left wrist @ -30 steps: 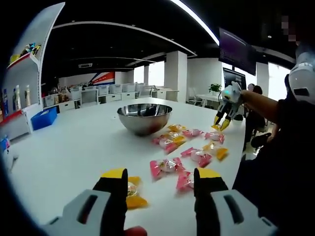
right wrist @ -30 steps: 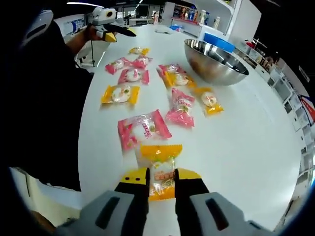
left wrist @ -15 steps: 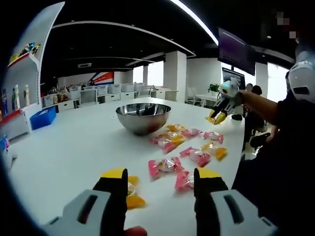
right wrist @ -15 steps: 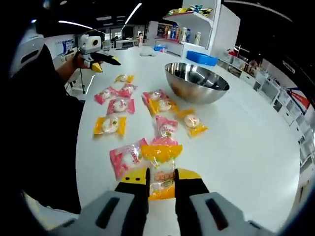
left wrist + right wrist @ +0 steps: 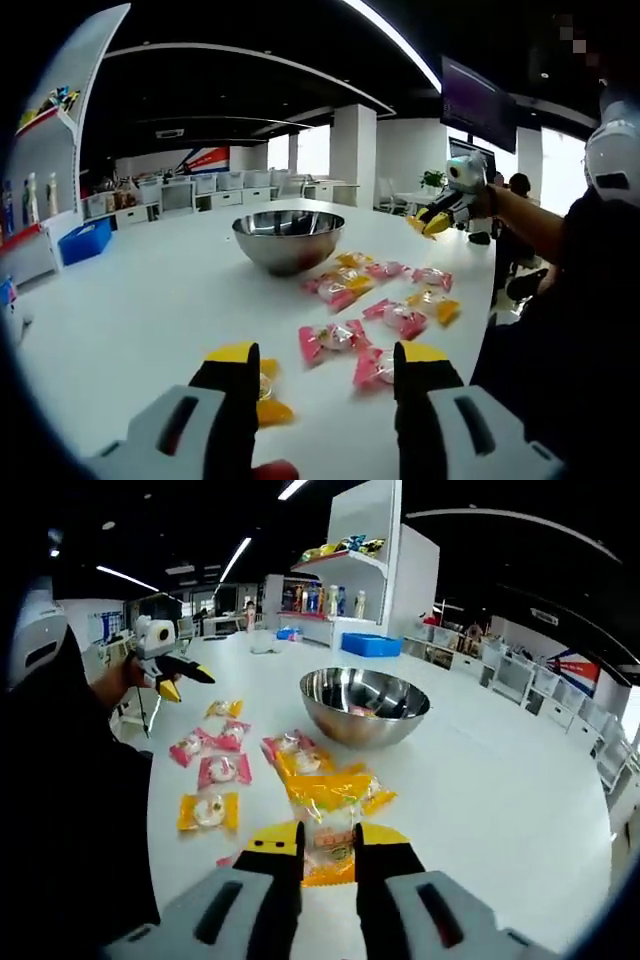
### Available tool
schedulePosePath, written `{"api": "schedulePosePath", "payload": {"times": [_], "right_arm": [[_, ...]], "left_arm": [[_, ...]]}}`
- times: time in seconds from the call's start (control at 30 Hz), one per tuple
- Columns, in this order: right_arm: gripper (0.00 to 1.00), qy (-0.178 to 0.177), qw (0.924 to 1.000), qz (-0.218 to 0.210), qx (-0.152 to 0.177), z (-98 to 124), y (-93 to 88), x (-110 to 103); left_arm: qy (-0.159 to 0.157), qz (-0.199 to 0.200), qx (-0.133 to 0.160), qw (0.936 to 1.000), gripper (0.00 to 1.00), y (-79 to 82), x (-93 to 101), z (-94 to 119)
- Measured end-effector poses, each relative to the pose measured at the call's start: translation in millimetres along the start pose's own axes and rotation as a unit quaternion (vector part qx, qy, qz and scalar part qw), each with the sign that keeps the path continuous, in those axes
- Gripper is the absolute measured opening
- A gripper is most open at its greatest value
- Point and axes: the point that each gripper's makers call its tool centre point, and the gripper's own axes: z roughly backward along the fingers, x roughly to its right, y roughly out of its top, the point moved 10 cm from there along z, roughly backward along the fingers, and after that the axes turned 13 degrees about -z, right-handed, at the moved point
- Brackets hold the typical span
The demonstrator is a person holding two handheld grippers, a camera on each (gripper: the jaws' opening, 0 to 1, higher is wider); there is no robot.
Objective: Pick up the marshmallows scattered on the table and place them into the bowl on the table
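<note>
Right gripper (image 5: 328,842) clamped on orange marshmallow packet (image 5: 327,810), lifted above table (image 5: 480,780). Carry over steel bowl (image 5: 365,705) centre, release low. Left gripper (image 5: 325,365) jaws apart, idle above scattered packets (image 5: 390,300).

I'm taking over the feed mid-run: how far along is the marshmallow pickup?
Early. Done: the bowl seems to hold something small, contents unclear. In hand: the right gripper is shut on an orange packet, lifted off the table. The left gripper is open above the table. Left: about ten pink and yellow packets are scattered beside the bowl.
</note>
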Motion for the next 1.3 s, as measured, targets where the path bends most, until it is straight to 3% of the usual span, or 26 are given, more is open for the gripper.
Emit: {"api": "schedulePosePath", "payload": {"times": [0.6, 0.83, 1.3], "right_arm": [[0.2, -0.019, 0.9938, -0.053, 0.096, -26.9, 30.0, -4.0], [0.2, -0.021, 0.9929, -0.052, 0.105, -41.7, 41.6, -3.5], [0.2, -0.023, 0.9953, -0.03, 0.09, -78.4, 71.4, 6.6]], "left_arm": [[-0.004, -0.002, 0.003, 1.0, 0.54, 0.6, 0.0, -0.6], [-0.006, -0.005, 0.003, 1.0, 0.54, 2.2, 1.4, -0.4], [-0.008, -0.006, 0.004, 0.9999, 0.54, 4.0, 3.6, -1.7]]}}
